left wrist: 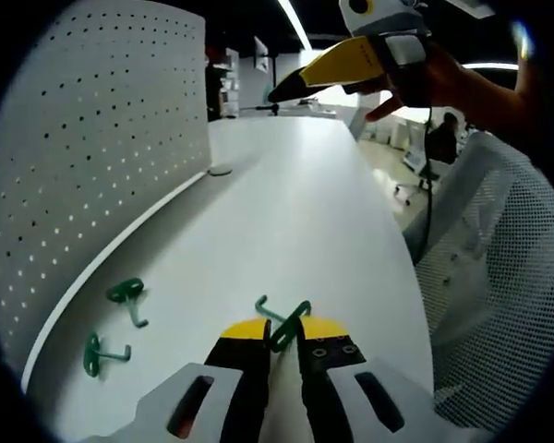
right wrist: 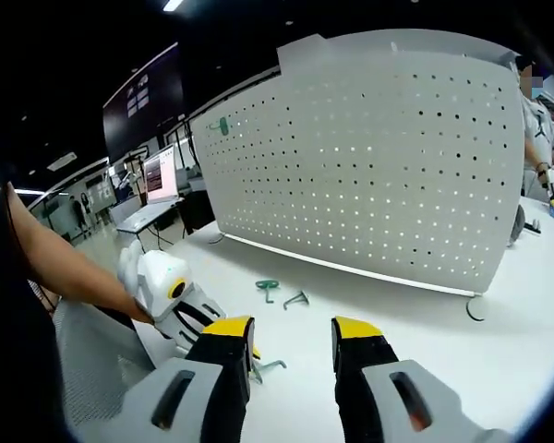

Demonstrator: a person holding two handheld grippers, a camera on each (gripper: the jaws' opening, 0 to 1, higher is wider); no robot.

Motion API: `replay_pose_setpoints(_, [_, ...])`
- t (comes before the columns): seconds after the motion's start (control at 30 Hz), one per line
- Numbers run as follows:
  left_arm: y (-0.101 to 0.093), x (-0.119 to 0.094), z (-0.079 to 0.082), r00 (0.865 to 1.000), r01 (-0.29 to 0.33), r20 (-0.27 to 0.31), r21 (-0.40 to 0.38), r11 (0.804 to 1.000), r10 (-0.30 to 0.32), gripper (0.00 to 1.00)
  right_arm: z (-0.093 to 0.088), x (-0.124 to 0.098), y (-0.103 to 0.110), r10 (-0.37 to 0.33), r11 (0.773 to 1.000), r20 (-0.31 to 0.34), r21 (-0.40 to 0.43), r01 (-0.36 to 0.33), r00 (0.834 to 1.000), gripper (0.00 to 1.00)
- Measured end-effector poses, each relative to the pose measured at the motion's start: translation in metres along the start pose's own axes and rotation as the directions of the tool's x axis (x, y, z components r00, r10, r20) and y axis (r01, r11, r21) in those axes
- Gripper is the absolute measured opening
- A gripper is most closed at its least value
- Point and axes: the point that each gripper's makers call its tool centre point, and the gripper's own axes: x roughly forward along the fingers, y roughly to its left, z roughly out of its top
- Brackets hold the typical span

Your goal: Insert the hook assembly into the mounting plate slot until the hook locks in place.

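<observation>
Ceiling strip lights (left wrist: pixel 294 20) illuminate the scene evenly. The white table (left wrist: pixel 286 231) shows soft glare and faint shadows. Fisheye distortion curves the pegboard (right wrist: pixel 369 157); backgrounds are dim and slightly blurred.

Right gripper (right wrist: pixel 292 343) jaws apart above table (right wrist: pixel 425 341); pegboard (right wrist: pixel 369 157) beyond.

Two hooks (left wrist: pixel 127 297) lie on the table (left wrist: pixel 295 203) (beside the pegboard (left wrist: pixel 92 157)).

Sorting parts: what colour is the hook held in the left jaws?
Green metal hook, clearest in the left gripper view.
</observation>
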Motion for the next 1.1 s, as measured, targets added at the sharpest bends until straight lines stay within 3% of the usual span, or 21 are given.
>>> replay_pose_setpoints(0.77, [-0.005, 0.003, -0.002, 1.000, 0.006, -0.002, 0.012, 1.000, -0.006, 0.01, -0.003, 0.000, 0.000, 0.003, 1.000, -0.004, 0.000, -0.003, 1.000, 0.32])
replay_pose_setpoints(1.1, [0.005, -0.009, 0.007, 0.998, -0.050, 0.028, 0.003, 0.999, 0.050, 0.01, -0.005, 0.002, 0.004, 0.013, 1.000, -0.010, -0.001, -0.013, 1.000, 0.32])
